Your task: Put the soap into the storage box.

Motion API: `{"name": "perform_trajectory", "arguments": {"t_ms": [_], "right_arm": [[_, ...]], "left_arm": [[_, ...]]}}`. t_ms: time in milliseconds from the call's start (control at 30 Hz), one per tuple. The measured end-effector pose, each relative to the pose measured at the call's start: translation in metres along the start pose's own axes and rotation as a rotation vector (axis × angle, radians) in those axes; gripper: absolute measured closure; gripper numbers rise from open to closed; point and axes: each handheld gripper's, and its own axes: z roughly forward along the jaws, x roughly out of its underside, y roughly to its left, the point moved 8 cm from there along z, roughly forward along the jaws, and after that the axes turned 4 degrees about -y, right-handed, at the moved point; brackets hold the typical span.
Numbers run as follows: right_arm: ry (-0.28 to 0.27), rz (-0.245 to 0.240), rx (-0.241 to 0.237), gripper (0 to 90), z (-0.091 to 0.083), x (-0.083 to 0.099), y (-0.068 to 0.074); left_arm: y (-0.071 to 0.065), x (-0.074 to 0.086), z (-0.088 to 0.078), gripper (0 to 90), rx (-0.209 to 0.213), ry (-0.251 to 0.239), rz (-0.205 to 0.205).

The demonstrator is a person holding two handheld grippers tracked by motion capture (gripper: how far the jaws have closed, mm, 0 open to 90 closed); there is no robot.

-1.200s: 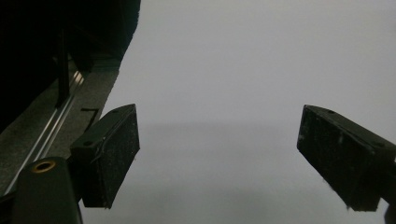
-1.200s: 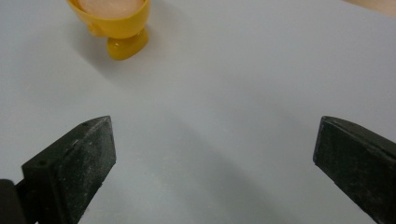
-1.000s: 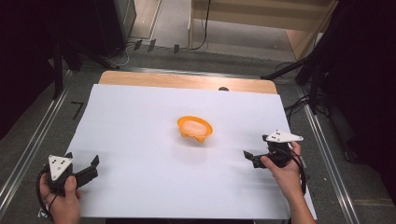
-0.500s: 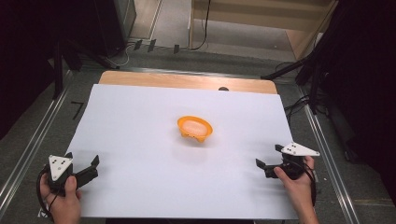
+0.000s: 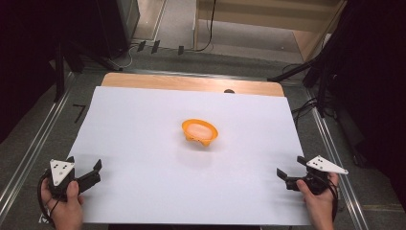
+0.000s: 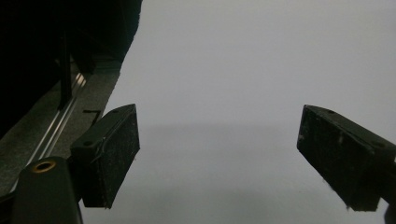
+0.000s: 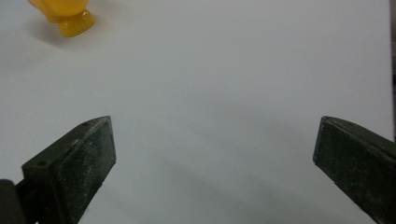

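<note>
small orange plastic bowl [image 5: 199, 132] on white table sheet [image 5: 143, 120] | likely light, stiff, bit slippery, so pinch its rim | left gripper [image 5: 91, 173] and right gripper [image 5: 290, 174] both wide open, holding nothing

R gripper [image 5: 290, 168] pulled back toward table's near R corner, away from bowl [image 5: 199, 132].

The orange bowl [image 7: 63, 16] is cut off by the top edge in the right gripper view. What lies inside it is too small to tell in the high view.
</note>
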Motion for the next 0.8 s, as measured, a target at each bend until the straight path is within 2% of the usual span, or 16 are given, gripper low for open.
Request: {"name": "perform_trajectory", "arguments": {"t_ms": [500, 667, 800], "right_arm": [[-0.059, 0.055, 0.086, 0.0, -0.035, 0.016, -0.022], [-0.069, 0.059, 0.088, 0.0, -0.041, 0.021, -0.022], [-0.098, 0.059, 0.099, 0.0, -0.046, 0.022, -0.02]], "left_arm": [[0.0, 0.0, 0.0, 13.9, 0.0, -0.002, 0.001], [0.0, 0.0, 0.0, 13.9, 0.0, -0.001, -0.001], [0.0, 0.0, 0.0, 13.9, 0.0, 0.0, -0.001]]}}
